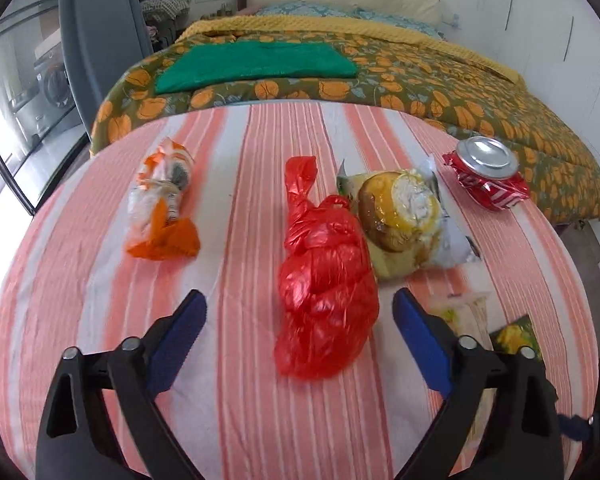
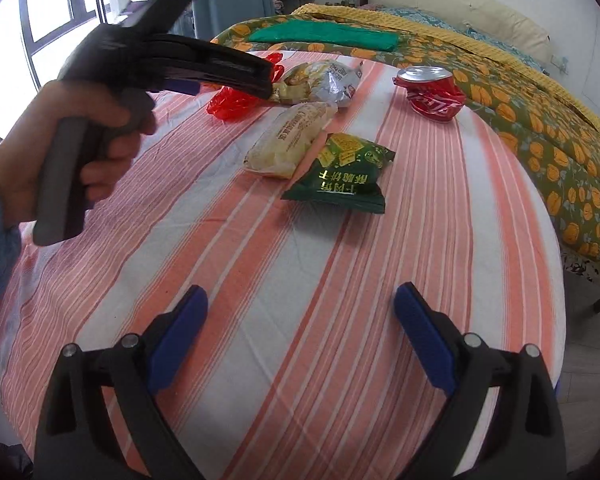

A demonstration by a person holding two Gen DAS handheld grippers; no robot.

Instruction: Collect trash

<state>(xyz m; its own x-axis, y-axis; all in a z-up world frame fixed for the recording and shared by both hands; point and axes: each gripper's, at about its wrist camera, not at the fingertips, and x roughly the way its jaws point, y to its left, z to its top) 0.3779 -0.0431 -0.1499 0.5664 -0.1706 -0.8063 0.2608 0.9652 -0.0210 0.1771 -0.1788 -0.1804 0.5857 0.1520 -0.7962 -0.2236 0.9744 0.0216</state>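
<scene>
Red plastic bag [image 1: 326, 276], knotted, lies on the striped tabletop [image 1: 236, 400] between the wide-open, empty left tool [image 1: 300, 320]; probably light, soft, slippery, best pinched across its bunched middle. Right tool [image 2: 300, 312] gapes empty.

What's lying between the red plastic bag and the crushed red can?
A yellow-and-silver snack wrapper sits between the red plastic bag and the crushed red can, clearest in the left wrist view.

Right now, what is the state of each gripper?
Left gripper: open, empty, red bag lying between its fingers.
Right gripper: open, empty.
</scene>
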